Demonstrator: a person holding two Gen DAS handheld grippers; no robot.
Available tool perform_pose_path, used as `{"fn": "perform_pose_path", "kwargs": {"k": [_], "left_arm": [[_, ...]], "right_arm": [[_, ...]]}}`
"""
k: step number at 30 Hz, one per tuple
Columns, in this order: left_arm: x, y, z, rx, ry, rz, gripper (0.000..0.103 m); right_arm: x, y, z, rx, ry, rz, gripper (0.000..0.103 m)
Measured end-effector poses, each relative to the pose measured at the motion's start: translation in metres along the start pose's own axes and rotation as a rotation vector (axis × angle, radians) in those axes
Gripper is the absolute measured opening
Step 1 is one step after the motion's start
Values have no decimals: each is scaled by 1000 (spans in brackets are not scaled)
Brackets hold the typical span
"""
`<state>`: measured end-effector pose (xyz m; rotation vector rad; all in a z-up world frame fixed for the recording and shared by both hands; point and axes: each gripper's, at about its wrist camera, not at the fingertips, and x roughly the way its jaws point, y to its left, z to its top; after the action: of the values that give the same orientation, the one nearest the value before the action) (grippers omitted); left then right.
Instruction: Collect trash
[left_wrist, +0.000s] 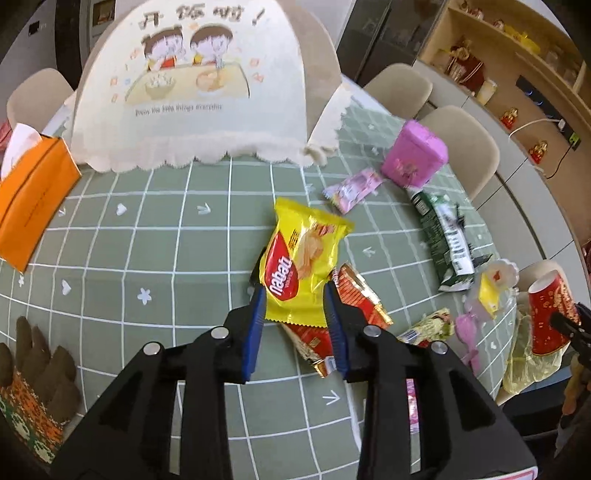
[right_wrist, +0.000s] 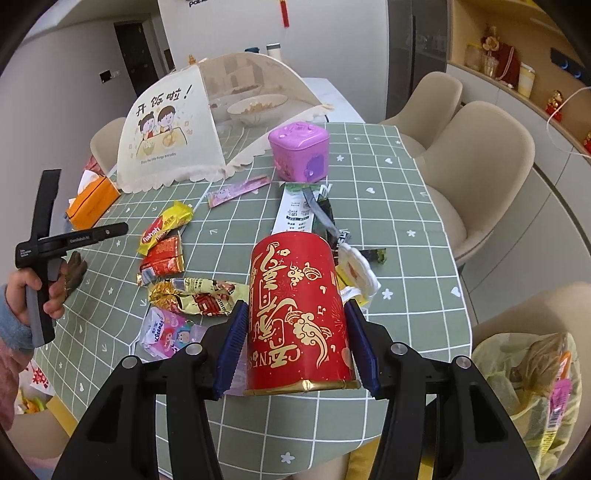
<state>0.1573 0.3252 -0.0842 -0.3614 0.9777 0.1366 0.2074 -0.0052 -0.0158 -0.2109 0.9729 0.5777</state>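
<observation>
My left gripper (left_wrist: 293, 291) is shut on a yellow Nabati wafer wrapper (left_wrist: 303, 258), holding it by its lower end just above the green checked table (left_wrist: 147, 258). The same wrapper shows in the right wrist view (right_wrist: 166, 225). A red wrapper (left_wrist: 354, 295) lies under it. My right gripper (right_wrist: 295, 317) is shut on a red paper cup (right_wrist: 299, 314) with gold print, held on its side over the table's near edge. The cup also shows at the far right of the left wrist view (left_wrist: 550, 314).
More trash lies about: a green packet (left_wrist: 443, 236), a pink wrapper (left_wrist: 352, 188), a gold wrapper (right_wrist: 195, 295), a Kleenex pack (right_wrist: 166, 332). A yellow trash bag (right_wrist: 535, 387) hangs at the right. A pink box (right_wrist: 299, 151), a food cover (right_wrist: 177, 136), an orange tissue box (left_wrist: 33, 199) and chairs stand around.
</observation>
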Motion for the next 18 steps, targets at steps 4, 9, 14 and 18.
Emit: {"fn": "perform_pose_path", "kwargs": {"k": [4, 9, 14, 18], "left_arm": [[22, 5, 5, 9, -13, 38, 31], [51, 10, 21, 41, 0, 20, 31], [79, -2, 35, 147, 45, 65, 31], [90, -6, 44, 131, 75, 37, 25]], "right_arm": [[2, 7, 0, -19, 5, -1, 50], [7, 14, -2, -59, 26, -24, 50], [18, 13, -1, -44, 58, -28, 50], [22, 13, 1, -32, 67, -22, 50]]}}
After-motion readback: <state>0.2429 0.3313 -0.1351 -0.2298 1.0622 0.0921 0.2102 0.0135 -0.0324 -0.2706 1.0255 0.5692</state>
